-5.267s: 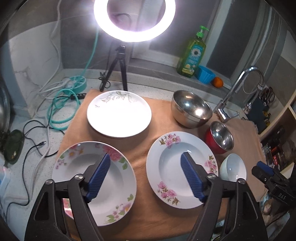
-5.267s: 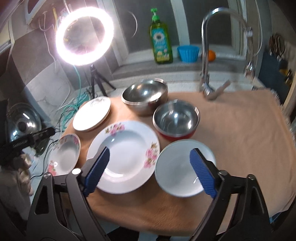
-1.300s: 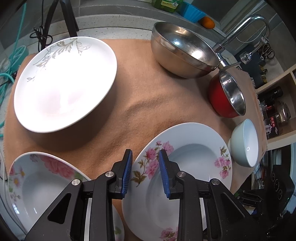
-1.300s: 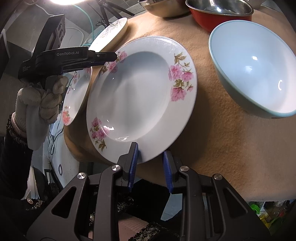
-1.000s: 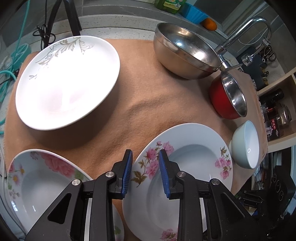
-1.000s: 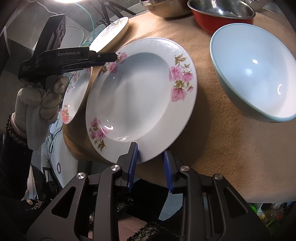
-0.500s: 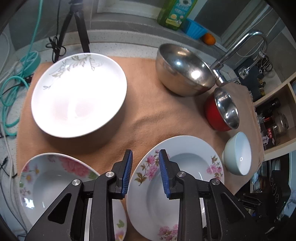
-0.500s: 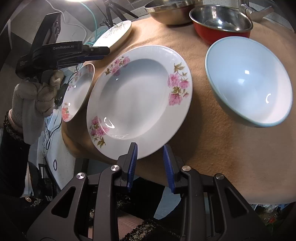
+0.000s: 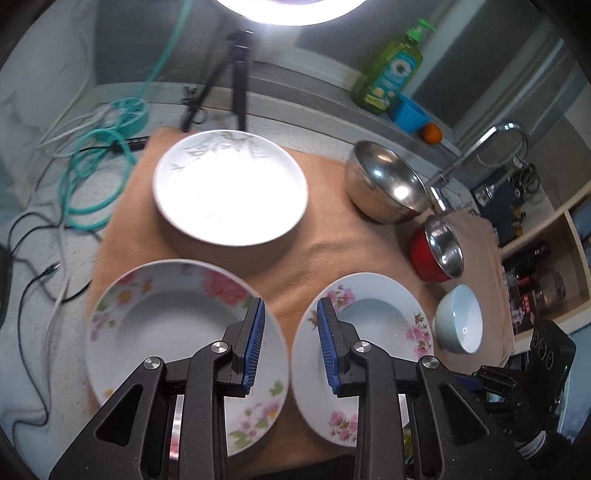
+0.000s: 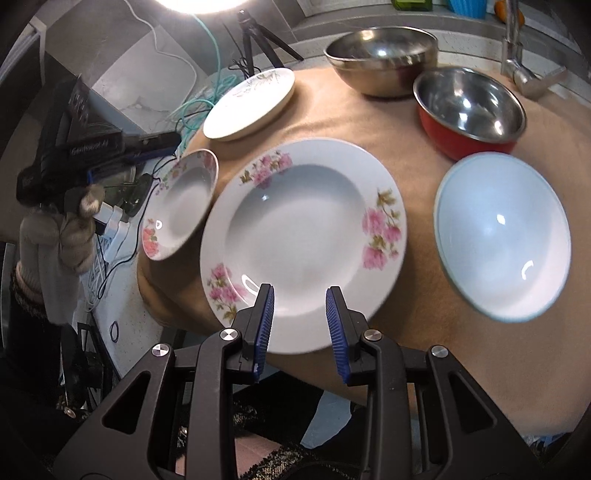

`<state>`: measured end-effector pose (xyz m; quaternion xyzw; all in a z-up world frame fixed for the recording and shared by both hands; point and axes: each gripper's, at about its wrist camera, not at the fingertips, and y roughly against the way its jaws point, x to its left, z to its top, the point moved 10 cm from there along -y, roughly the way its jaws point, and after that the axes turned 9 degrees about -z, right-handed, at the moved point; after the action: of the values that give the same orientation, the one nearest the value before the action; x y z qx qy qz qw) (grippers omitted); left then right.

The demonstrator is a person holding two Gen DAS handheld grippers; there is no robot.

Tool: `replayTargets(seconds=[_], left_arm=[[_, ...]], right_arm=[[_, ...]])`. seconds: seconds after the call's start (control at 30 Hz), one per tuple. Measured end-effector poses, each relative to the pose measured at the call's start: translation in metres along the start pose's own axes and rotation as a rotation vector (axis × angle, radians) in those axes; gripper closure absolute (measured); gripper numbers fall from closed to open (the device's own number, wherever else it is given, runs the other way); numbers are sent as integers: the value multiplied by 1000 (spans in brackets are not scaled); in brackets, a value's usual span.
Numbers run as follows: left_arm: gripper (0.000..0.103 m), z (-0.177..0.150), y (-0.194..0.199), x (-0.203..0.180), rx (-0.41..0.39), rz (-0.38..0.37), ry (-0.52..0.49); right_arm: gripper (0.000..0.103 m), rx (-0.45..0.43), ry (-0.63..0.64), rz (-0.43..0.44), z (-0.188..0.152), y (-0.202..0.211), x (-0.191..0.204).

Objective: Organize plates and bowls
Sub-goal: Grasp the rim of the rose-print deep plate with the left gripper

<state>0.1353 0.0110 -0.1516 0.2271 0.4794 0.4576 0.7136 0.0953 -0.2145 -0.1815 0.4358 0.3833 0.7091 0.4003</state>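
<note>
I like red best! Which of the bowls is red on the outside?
The red bowl, shiny metal inside, between the big all-steel bowl and the pale blue bowl. Neither of those has any red.

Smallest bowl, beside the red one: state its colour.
The smallest bowl is pale blue, white inside; clearest in the right wrist view.

Ring light [image 9: 284,11] glaring overhead, white plate [image 9: 231,192] blown out, fisheye bending (dark corners), slight motion blur

I see a green soap bottle [image 9: 391,79] beside a blue cup [image 9: 410,112], an orange [image 9: 431,133], teal cable [image 9: 98,177] on the worktop [image 9: 33,236].
</note>
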Motion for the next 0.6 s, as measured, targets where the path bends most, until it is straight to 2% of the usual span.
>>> replayTargets(seconds=[0.33,0.6], left_arm=[[76,-37,43,63,-116,84,209],[76,-62,57,104,-160,128,329]], right_arm=[[72,-25,84,51,43,-16,39],[72,-17,121,82,70,-34,64]])
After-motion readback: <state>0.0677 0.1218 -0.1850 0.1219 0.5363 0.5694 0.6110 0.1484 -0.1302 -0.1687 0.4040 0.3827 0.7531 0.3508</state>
